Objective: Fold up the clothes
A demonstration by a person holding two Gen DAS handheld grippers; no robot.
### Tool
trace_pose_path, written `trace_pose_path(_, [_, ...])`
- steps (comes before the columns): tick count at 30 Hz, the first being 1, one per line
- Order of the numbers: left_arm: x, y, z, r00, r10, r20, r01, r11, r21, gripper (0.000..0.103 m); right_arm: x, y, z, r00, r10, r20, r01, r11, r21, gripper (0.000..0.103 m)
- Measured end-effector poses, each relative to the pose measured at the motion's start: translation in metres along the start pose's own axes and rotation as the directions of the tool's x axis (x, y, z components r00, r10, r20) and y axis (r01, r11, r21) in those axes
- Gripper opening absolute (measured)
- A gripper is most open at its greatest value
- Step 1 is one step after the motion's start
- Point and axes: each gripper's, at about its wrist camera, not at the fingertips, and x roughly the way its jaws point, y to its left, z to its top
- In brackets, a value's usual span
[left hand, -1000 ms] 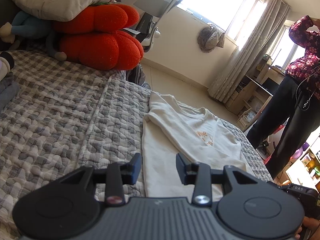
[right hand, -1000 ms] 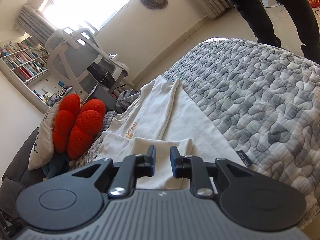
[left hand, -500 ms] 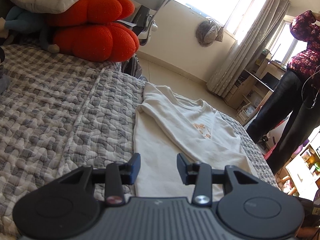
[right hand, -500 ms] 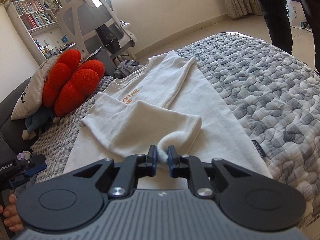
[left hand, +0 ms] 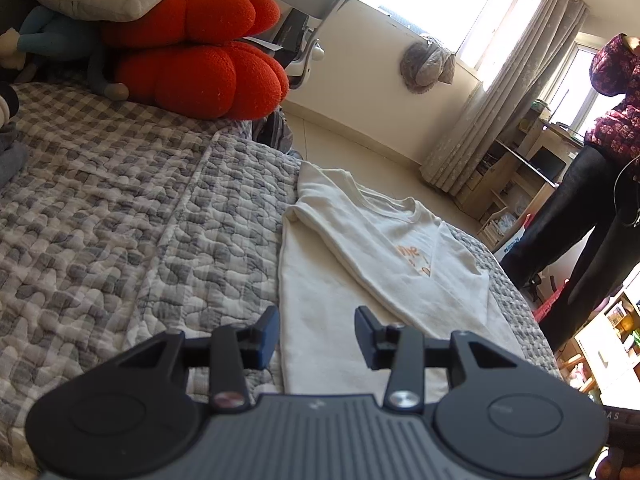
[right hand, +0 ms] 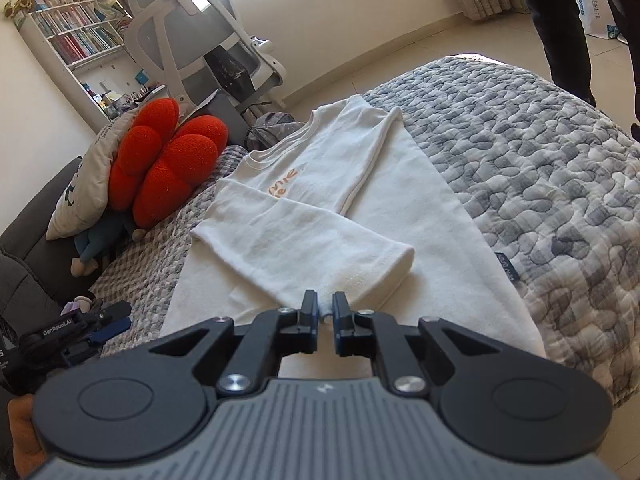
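The right gripper (right hand: 326, 312) stands nearly pressed together, pinching a small bunch of white fabric at the cuff end of the sleeve (right hand: 312, 248); its jaws have just been closing and then easing slightly, with the cloth between them. That sleeve lies folded across the chest of the white shirt (right hand: 360, 184), partly covering the orange print (right hand: 284, 188). The left gripper (left hand: 316, 332) is spread about halfway and holds nothing; it hovers just over the shirt's near hem, with no contact visible. The shirt lies flat, front up, on the grey quilted bed (right hand: 540, 168), collar toward the far edge. The opposite sleeve already lies folded inward along the body. Judged progress: both sleeves are in; the lengthwise fold of the body from hem to collar remains. Red cushions (right hand: 168, 160) and a pillow sit well apart from the work.
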Motion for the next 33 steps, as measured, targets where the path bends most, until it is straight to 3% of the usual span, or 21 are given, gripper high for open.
trace_pose_path(8, [-0.004,0.003,0.002,1.0,0.008,0.006,-0.008,1.0,-0.01,0.044,-0.014,0.006,0.005,0.999,0.036,0.014,-0.035,0.999,-0.029,0.017])
trace_pose_path(14, [-0.005,0.006,0.001,1.0,0.014,0.009,-0.014,1.0,-0.008,0.046,-0.014,-0.005,0.007,0.999,-0.026,0.039,0.027,0.999,-0.022,0.017])
trace_pose_path(23, [0.005,0.003,0.001,1.0,0.014,0.0,-0.014,1.0,-0.01,0.047,-0.013,-0.009,0.008,0.998,0.001,0.068,0.0,1.0,-0.012,0.017])
trace_pose_path(26, [0.011,0.0,0.004,1.0,0.015,-0.001,-0.015,1.0,-0.009,0.047,-0.006,0.002,0.008,0.998,0.024,0.056,-0.021,0.998,-0.062,0.017])
trace_pose_path(30, [0.017,-0.005,0.008,1.0,0.017,0.0,-0.017,1.0,0.0,0.047,0.024,0.004,0.005,0.998,-0.045,-0.046,0.04,0.995,-0.092,0.028])
trace_pose_path(33, [0.022,-0.007,0.01,1.0,0.022,0.0,-0.022,1.0,0.012,0.047,0.024,0.001,0.003,0.999,-0.038,-0.021,0.036,0.996,-0.084,0.028])
